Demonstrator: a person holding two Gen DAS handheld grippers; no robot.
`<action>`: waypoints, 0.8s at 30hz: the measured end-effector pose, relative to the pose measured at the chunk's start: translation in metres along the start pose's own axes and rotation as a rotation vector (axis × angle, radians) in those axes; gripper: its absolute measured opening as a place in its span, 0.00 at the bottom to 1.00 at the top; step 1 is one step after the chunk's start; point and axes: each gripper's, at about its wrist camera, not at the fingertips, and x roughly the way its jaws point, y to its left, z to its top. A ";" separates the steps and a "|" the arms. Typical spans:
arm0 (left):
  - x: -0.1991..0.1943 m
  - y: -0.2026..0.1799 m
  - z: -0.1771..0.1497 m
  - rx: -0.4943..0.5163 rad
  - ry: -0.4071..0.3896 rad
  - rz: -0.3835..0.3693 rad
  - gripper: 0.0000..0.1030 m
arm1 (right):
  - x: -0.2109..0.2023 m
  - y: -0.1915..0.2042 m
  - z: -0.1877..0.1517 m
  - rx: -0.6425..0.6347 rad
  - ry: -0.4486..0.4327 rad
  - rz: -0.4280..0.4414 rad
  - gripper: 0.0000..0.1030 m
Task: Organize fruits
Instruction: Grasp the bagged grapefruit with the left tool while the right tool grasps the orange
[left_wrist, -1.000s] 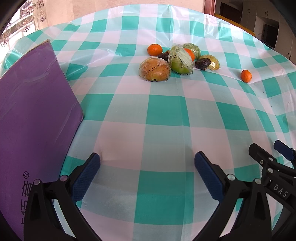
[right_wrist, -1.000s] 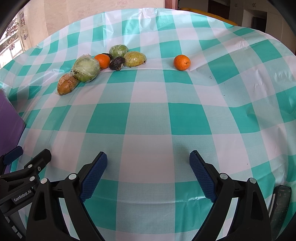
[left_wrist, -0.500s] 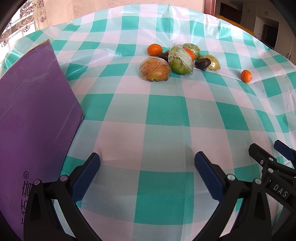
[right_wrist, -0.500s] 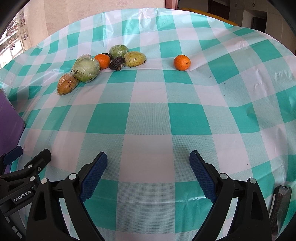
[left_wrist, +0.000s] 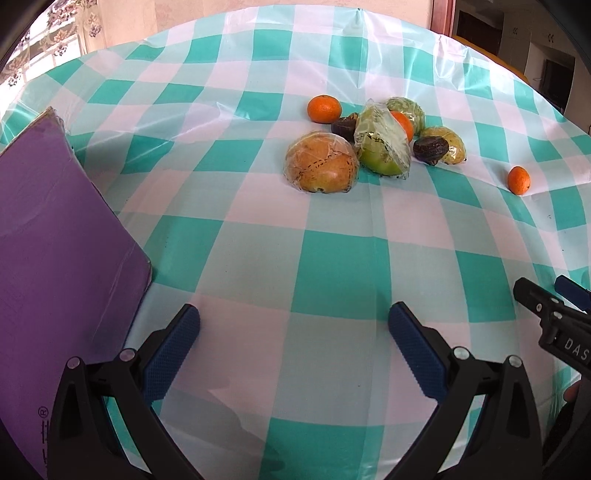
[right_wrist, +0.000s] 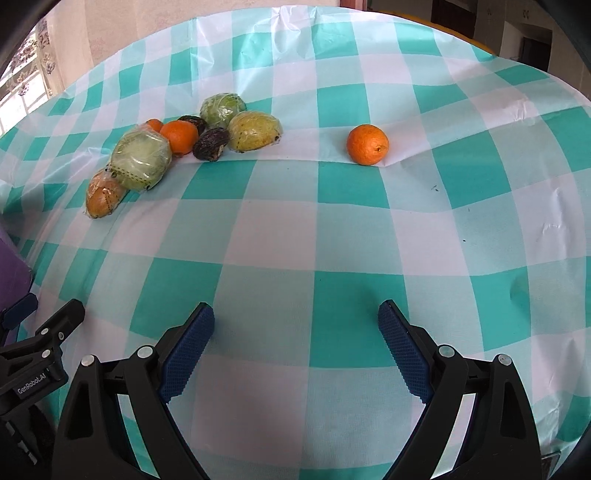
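Both hand-held grippers hung over the near part of the bench (right_wrist: 280, 236), tilted down toward its teal-and-white checked cloth. The left hand-held gripper (left_wrist: 293, 334) stood with its blue pads wide apart and nothing between them, and the right hand-held gripper (right_wrist: 295, 332) was just as wide and just as empty.

The fruit lay farther back on the cloth, well apart from either tool. Most of it sat in one tight cluster: a brownish wrapped fruit (left_wrist: 321, 162) at the near end, a green wrapped fruit (left_wrist: 384, 146) touching it, then a yellow-green wrapped fruit (right_wrist: 255, 131), another green wrapped one (right_wrist: 222, 108) behind, two dark wrinkled fruits (right_wrist: 211, 143) and two small oranges (right_wrist: 178, 136) tucked among them. A lone orange (right_wrist: 368, 144) sat by itself to the right of the cluster, resting against a fold in the cloth.

A purple box (left_wrist: 55, 258) lay on the left side of the bench, close beside the left tool.
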 end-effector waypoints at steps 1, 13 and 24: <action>0.003 0.001 0.005 -0.007 0.001 0.006 0.99 | 0.006 -0.005 0.009 0.020 0.003 -0.012 0.85; 0.048 0.001 0.066 0.063 0.009 -0.041 0.99 | 0.070 -0.029 0.101 0.136 -0.020 -0.041 0.87; 0.070 -0.007 0.103 0.089 -0.030 -0.070 0.64 | 0.080 -0.023 0.122 0.141 -0.049 -0.096 0.52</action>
